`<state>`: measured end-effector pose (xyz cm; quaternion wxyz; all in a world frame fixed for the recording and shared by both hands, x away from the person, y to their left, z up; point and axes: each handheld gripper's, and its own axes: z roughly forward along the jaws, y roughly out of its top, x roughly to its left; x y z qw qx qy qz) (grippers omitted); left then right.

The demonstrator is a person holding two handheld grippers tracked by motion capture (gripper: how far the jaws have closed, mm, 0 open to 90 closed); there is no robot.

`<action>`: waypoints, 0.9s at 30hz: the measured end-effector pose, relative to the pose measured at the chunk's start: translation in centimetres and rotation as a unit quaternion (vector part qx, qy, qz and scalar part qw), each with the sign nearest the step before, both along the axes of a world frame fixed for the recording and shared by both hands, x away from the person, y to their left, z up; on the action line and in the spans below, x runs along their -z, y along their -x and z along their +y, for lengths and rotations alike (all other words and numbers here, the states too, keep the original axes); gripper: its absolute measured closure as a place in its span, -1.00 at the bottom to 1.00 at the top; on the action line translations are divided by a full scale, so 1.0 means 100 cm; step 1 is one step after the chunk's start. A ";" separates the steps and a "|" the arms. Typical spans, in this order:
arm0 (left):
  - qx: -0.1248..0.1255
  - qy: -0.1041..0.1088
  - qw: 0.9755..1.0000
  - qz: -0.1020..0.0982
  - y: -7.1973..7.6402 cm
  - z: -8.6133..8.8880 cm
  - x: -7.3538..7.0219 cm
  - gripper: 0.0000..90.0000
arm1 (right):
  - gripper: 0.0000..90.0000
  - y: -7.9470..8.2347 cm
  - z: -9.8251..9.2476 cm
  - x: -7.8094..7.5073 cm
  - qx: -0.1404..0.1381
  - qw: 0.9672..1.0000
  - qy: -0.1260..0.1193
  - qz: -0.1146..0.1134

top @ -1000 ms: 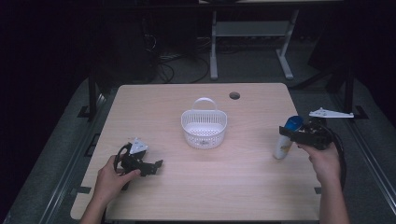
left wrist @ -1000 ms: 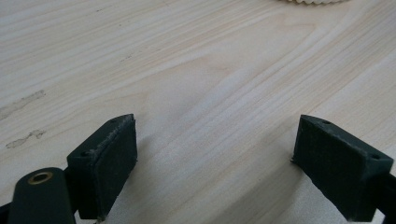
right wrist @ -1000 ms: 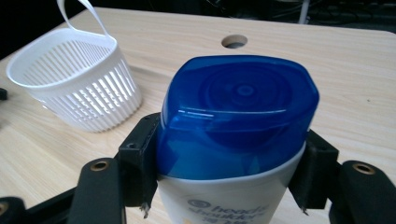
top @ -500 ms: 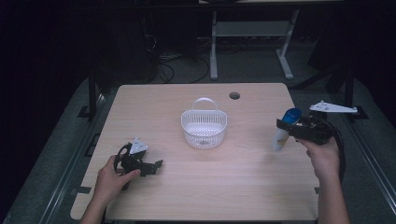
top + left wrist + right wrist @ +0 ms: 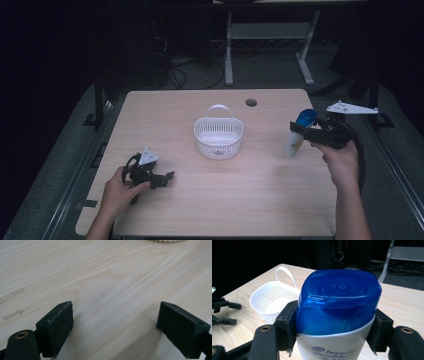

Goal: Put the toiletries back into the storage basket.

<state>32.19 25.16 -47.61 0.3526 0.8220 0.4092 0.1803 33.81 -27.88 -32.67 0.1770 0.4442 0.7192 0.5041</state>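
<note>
blue-capped bottle (image 5: 337, 315) clamped between right tongs (image 5: 334, 332).

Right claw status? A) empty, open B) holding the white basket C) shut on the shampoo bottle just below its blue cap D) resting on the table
C: in the right gripper view the right claw pads press both sides of the shampoo bottle; the basket sits apart.

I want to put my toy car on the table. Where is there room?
Lots of bare wood: the whole near strip between the left gripper and the right hand, and the far left corner behind the white basket. It is busier at the right edge, where the right gripper holds the shampoo bottle.
</note>
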 end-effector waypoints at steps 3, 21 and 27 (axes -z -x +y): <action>0.000 0.001 1.000 0.001 0.000 0.000 0.000 -0.71 | -0.20 -0.002 0.005 -0.004 -0.005 1.000 -0.001 -0.004; 0.000 -0.001 1.000 0.001 0.000 0.000 0.000 -0.71 | -0.20 -0.018 0.043 -0.023 -0.042 0.999 -0.006 -0.016; 0.000 -0.001 1.000 0.000 0.000 0.000 0.000 -0.71 | -0.20 -0.024 0.056 -0.026 -0.054 0.998 -0.006 -0.017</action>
